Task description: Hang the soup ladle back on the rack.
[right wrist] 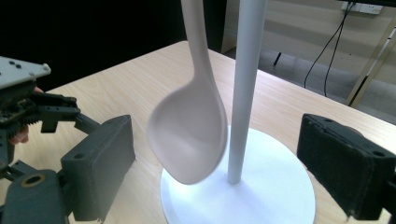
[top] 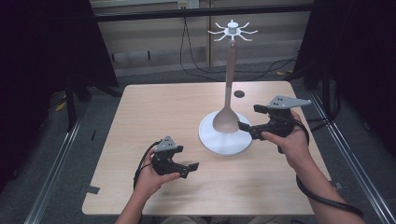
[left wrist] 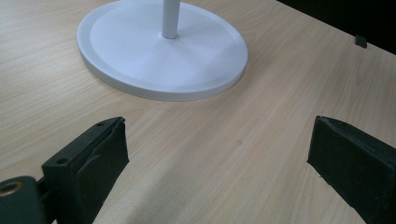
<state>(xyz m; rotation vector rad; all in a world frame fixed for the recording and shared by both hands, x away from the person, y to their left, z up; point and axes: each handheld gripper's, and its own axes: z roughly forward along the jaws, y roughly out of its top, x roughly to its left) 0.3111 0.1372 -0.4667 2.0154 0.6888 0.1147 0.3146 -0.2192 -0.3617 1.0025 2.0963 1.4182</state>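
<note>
Tabletop: spoon (right wrist: 189,135) between right tongs' (right wrist: 215,163) open jaws.

Even overhead light brightens the worktop (top: 154,121); the frame's left and right edges fall dark. The close spoon (right wrist: 189,135) is slightly soft.

open claw (left wrist: 219,158), white stand base (left wrist: 140,60), table (left wrist: 280,84)

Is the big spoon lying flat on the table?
No, the spoon hangs upright from a hook at the top of the white stand, its bowl just above the stand's round base.
</note>
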